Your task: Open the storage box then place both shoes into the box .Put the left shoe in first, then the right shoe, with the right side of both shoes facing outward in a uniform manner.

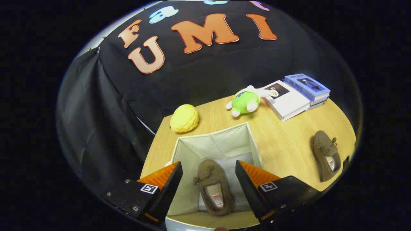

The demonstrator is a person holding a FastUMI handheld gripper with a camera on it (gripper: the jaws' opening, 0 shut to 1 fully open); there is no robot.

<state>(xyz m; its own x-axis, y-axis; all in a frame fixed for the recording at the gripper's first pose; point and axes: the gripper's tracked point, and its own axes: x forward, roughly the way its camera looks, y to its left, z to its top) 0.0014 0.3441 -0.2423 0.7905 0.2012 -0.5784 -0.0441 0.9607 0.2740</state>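
An open cream fabric storage box (pixel 249 136) stands on the wooden table just ahead of my fingers. One brown fuzzy shoe (pixel 213 186) lies flat on the box's floor, its toe pointing away from me, between and below my fingertips. A second brown shoe (pixel 327 154) rests on the table to the right of the box, well apart from it. My gripper (pixel 208 173) hovers above the box, open, with nothing between its fingers.
Beyond the box lie a yellow round plush (pixel 184 118) and a green and white plush toy (pixel 246 101). A stack of books (pixel 297 96) sits at the far right of the wooden table (pixel 282 141). The table's left edge drops off beside the box.
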